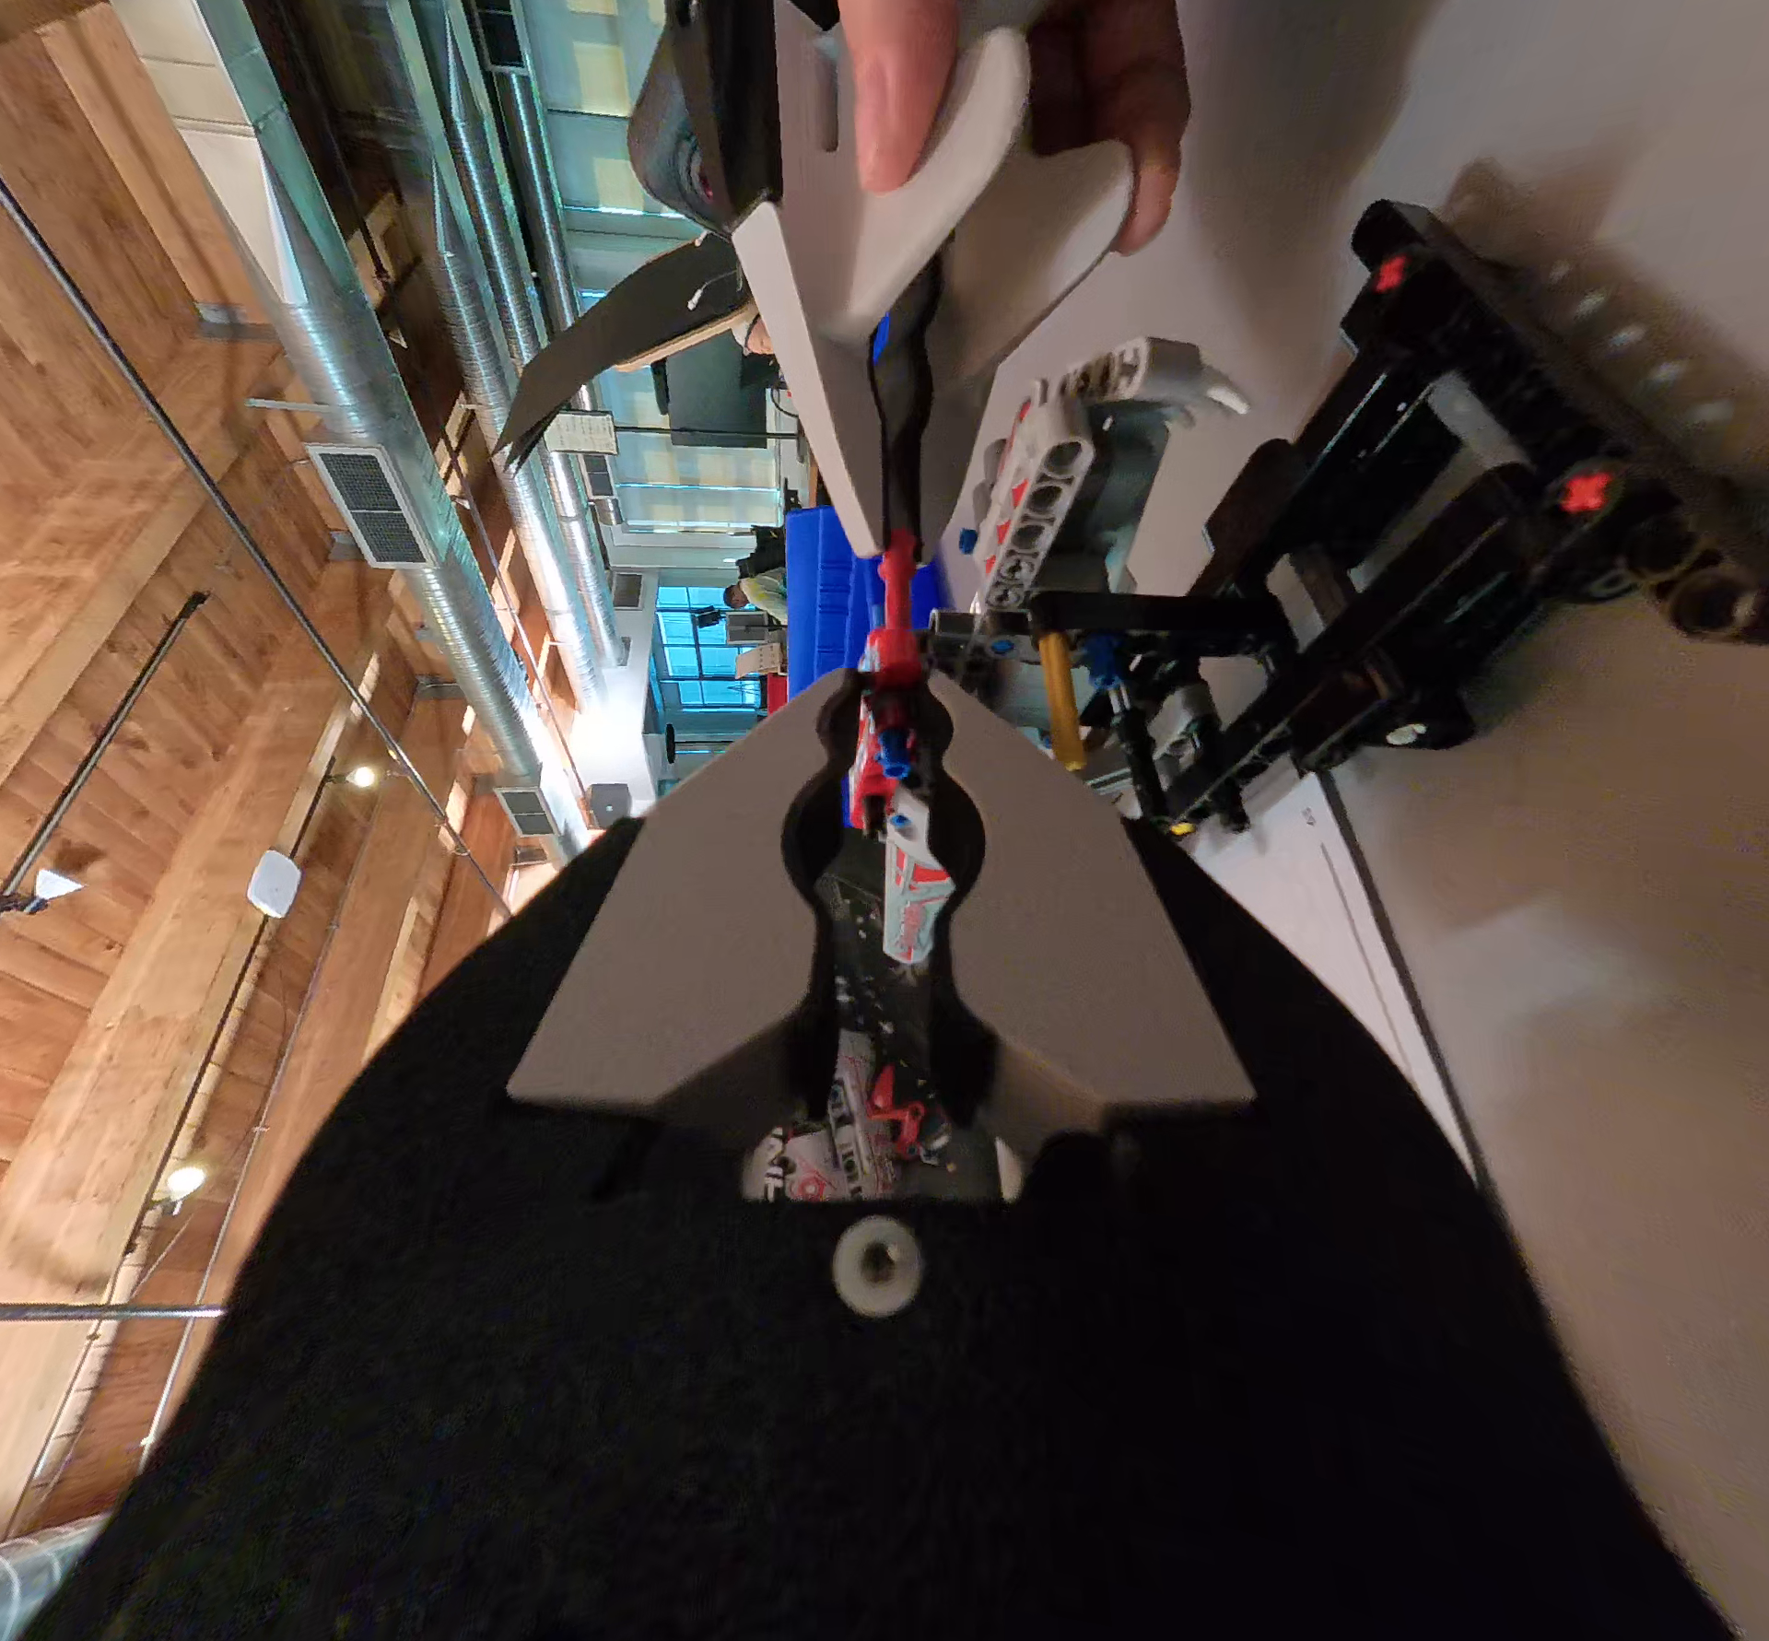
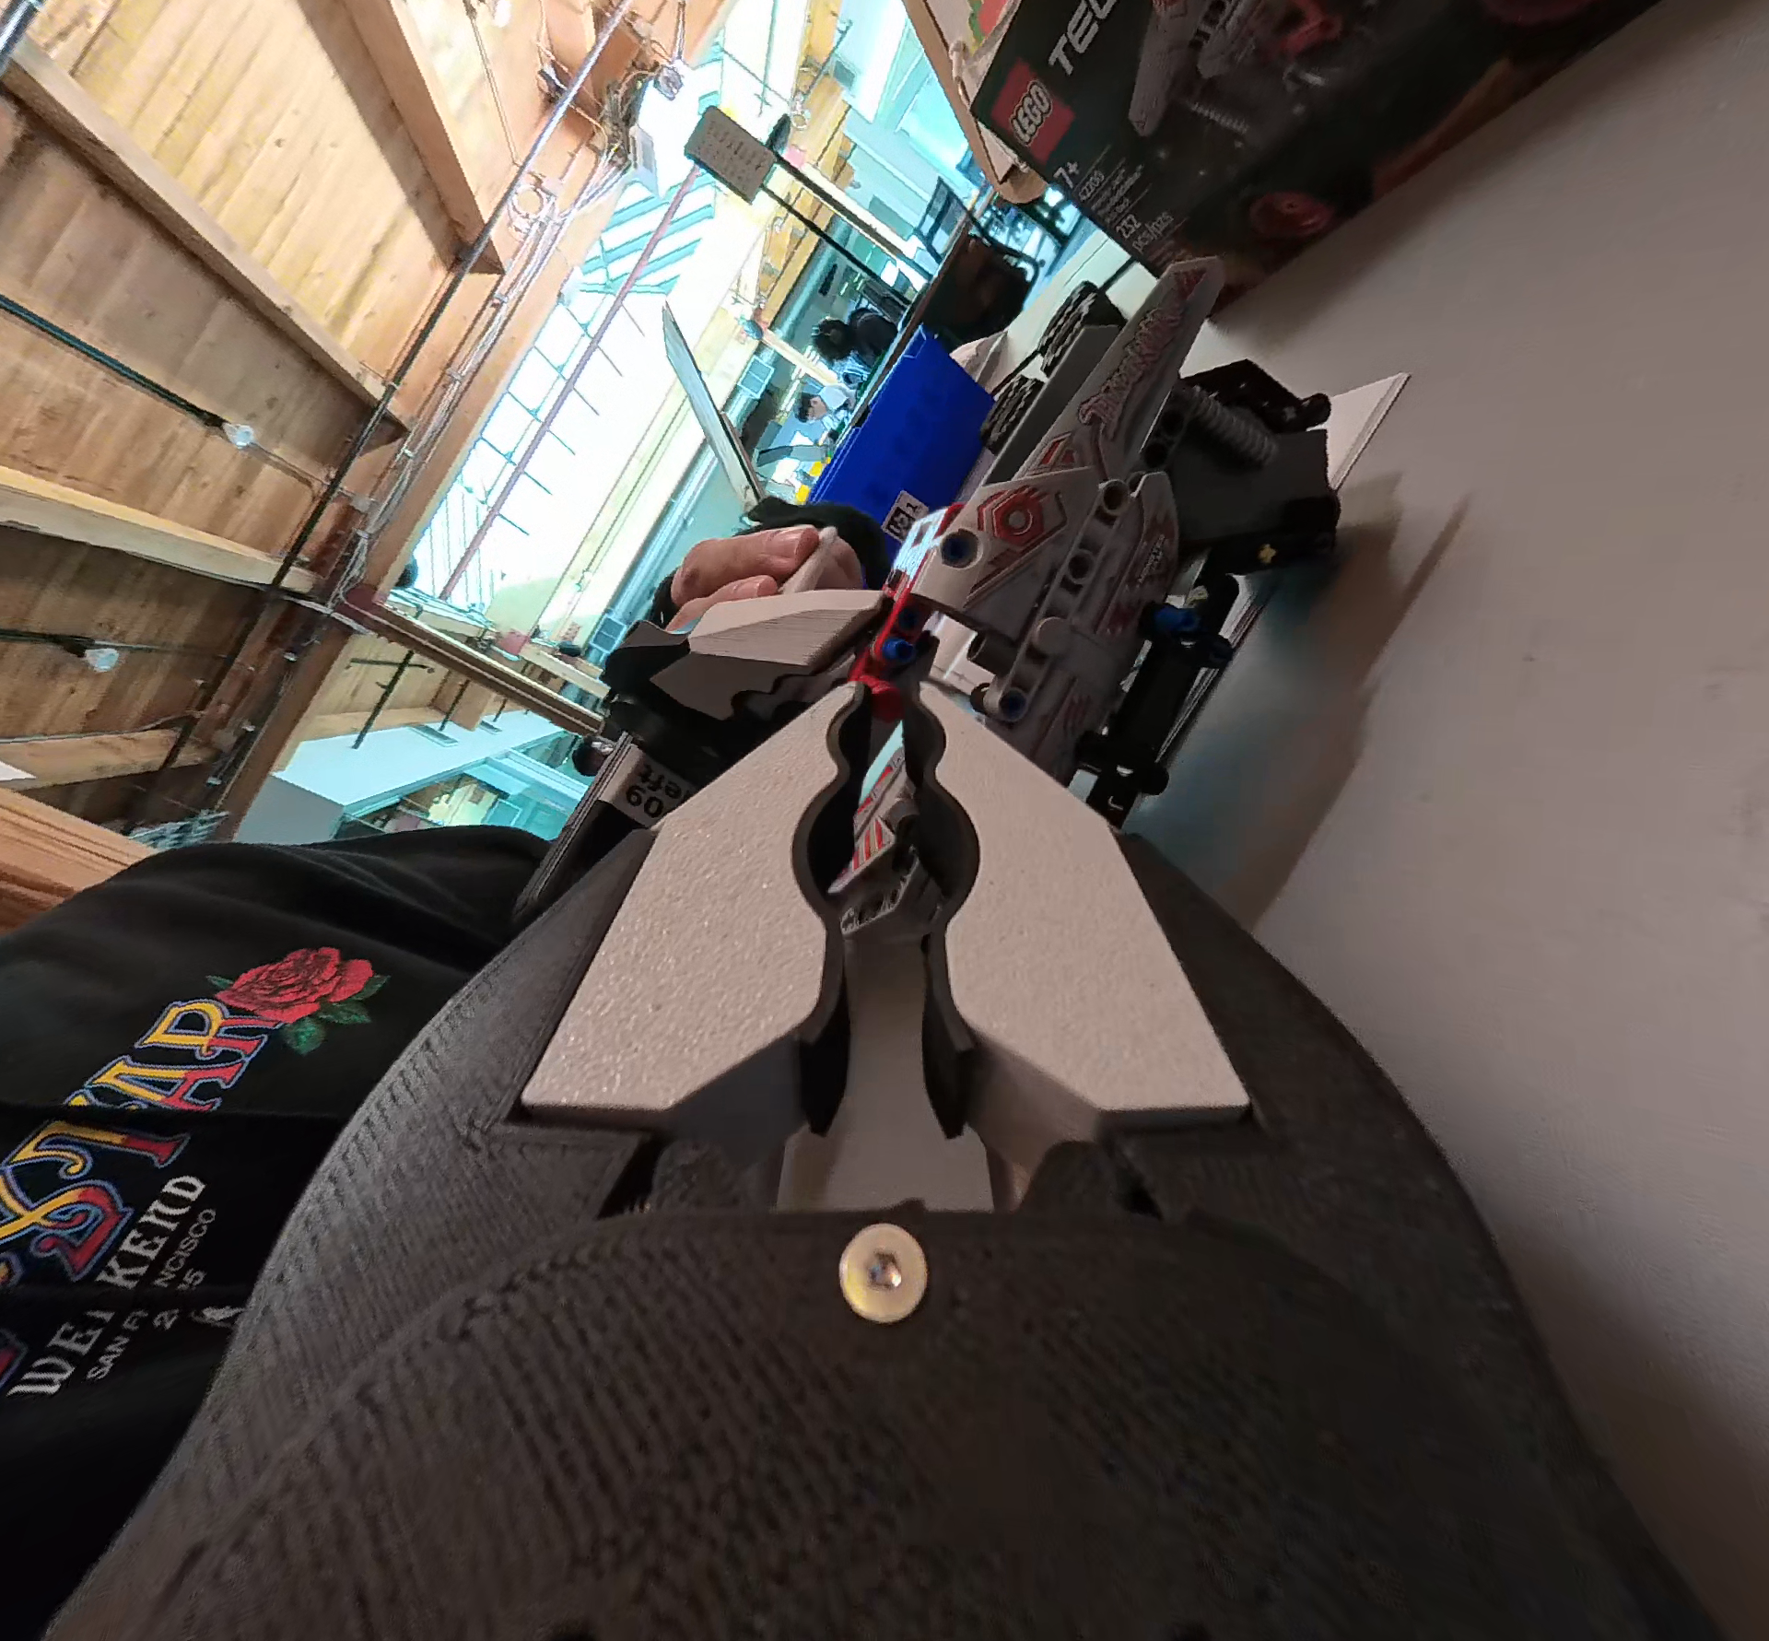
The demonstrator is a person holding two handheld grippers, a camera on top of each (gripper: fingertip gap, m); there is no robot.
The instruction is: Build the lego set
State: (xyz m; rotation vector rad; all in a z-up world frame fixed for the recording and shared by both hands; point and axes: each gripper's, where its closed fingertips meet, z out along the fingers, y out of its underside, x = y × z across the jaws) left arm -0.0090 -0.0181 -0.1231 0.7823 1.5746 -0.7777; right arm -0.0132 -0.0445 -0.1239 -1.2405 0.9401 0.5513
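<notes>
Both cameras are rolled on their side, so the white table (image 1: 1579, 1069) runs down the right of each view. The left gripper (image 1: 885, 686) has its 2 grey fingers (image 1: 727, 877) closed on a small red, white and blue lego piece (image 1: 895, 791), which sits between the tips and reaches back into the gap. The right gripper (image 1: 895, 542) comes in from the top of the left wrist view, held by a hand (image 1: 1005, 25), and its tips pinch a red peg (image 1: 897, 585) that sticks out of the same piece. In the right wrist view, the right gripper (image 2: 885, 700) is likewise clamped on the red end of that piece (image 2: 890, 638), with the left gripper (image 2: 862, 619) meeting it from the left (a hand (image 2: 756, 566) shows behind it). Just beyond the tips stands the half-built truck (image 2: 1072, 571), white panels with red markings over a black frame (image 1: 1417, 542), resting on the table. The set's box (image 2: 1340, 54) lies farther back, and a blue bin (image 2: 909, 427) is beside the model
</notes>
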